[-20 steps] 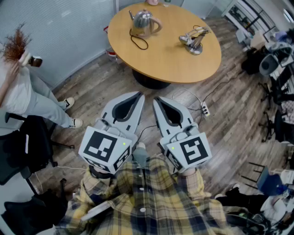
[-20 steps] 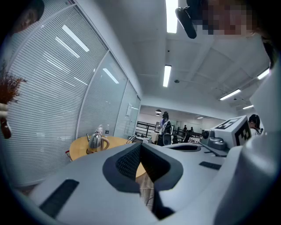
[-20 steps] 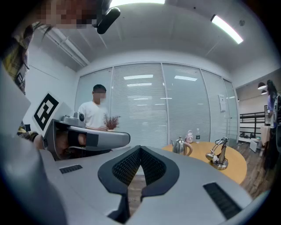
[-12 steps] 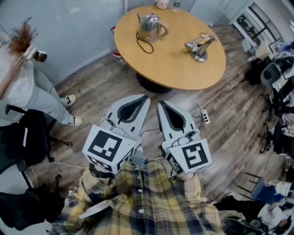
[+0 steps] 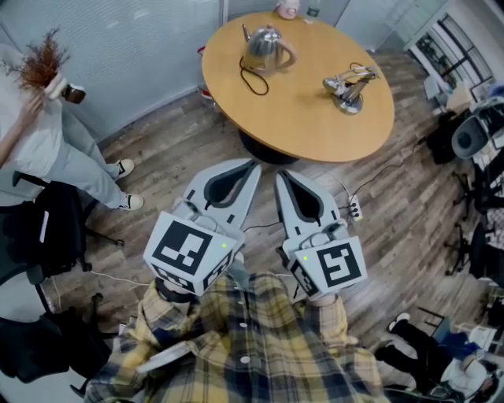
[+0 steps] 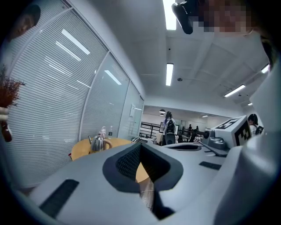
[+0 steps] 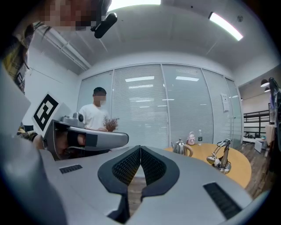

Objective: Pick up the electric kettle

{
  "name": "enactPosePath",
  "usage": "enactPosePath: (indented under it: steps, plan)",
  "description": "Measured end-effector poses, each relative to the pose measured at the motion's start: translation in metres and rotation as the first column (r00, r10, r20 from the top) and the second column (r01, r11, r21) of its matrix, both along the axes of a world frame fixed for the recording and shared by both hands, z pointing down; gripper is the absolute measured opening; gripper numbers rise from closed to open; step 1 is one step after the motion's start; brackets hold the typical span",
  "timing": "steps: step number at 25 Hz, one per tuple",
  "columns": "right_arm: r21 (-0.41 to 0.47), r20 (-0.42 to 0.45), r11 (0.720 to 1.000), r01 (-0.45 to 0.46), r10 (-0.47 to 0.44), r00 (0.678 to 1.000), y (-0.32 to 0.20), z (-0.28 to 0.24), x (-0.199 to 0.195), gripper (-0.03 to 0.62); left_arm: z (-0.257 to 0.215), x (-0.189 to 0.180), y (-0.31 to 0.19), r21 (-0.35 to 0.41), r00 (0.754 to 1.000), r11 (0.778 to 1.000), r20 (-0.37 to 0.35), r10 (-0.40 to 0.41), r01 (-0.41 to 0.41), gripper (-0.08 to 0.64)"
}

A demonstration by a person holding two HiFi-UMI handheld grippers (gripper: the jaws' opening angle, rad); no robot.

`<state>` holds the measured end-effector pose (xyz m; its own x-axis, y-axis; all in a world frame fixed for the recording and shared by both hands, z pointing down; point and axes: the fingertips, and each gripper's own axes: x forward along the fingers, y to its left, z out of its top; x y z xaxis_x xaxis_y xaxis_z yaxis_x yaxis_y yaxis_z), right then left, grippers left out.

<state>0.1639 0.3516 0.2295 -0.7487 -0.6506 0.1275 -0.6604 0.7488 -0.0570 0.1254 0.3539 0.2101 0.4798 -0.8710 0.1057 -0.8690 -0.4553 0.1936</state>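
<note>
Shiny steel electric kettle [image 5: 266,47] standing on round wooden table [image 5: 315,132], well apart from both grippers. Left gripper [image 5: 252,164] and right gripper [image 5: 281,174] pressed together, holding nothing. Walk nearer, open one wide, approach handle [image 5: 290,53] level.

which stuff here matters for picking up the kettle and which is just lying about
Job: electric kettle; round table under it; left gripper and right gripper, both shut, empty.
Lying about: metal stand; pink item at the far edge; power strip on the floor.
</note>
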Motion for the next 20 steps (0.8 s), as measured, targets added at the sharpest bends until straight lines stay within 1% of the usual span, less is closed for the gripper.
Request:
enactPosePath:
  steps: [2,5,10,15,20]
  plan:
    - [0.004,0.001,1.0,0.004,-0.004,1.0,-0.011,-0.002,-0.004,0.031,-0.001,-0.007,-0.01,-0.003,1.0,1.0,-0.002,-0.007,0.007,0.003]
    - [0.004,-0.003,1.0,0.006,-0.006,1.0,-0.028,0.001,-0.014,0.031,-0.002,-0.018,-0.029,0.015,1.0,1.0,0.003,-0.011,0.011,0.003]
    - [0.006,-0.007,1.0,-0.015,0.015,1.0,-0.067,0.004,-0.044,0.032,0.0,-0.048,-0.069,0.022,1.0,1.0,0.005,0.008,-0.009,0.003]
    - [0.004,-0.008,0.999,-0.053,0.053,0.999,-0.12,0.002,-0.081,0.032,0.0,-0.084,-0.122,0.007,0.999,0.999,0.01,0.046,-0.046,0.003]
    - [0.002,-0.012,0.992,-0.122,0.122,0.992,-0.172,0.003,-0.112,0.032,-0.002,-0.118,-0.176,0.015,0.994,0.994,0.018,0.11,-0.11,0.003]
